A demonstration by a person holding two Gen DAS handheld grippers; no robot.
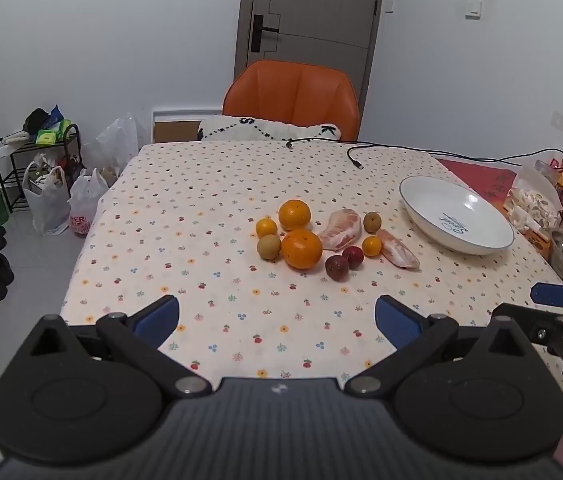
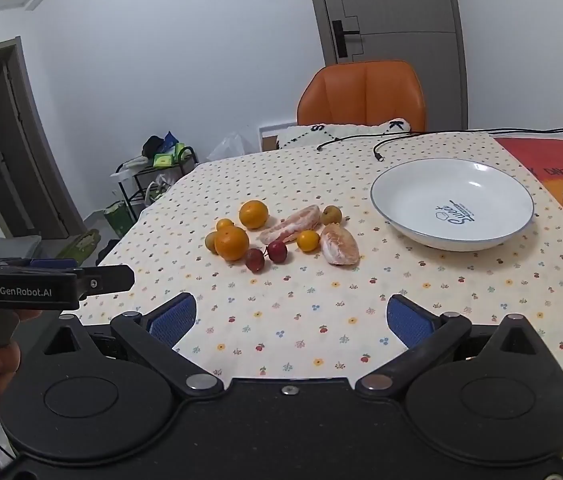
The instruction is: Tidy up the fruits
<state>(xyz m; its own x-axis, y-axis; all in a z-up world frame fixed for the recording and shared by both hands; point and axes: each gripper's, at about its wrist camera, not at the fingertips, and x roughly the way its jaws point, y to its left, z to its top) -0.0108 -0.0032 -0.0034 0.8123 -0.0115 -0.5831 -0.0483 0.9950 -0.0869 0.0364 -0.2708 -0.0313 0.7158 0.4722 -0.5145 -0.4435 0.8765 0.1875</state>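
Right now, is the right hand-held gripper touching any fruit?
Apart. The right wrist view shows the open right hand-held gripper with bare tablecloth between its fingertips and the nearest dark red fruit.

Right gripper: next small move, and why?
Probably ease the right gripper forward toward the peeled pomelo wedge. Both the right and the left gripper are open and hold nothing; the white plate is empty, and all the fruit lies on the tablecloth. That wedge is the piece nearest the plate and on the right gripper's side.

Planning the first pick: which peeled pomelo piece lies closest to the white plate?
The smaller peeled pomelo segment, right of the small orange; the longer piece lies farther from the white plate.
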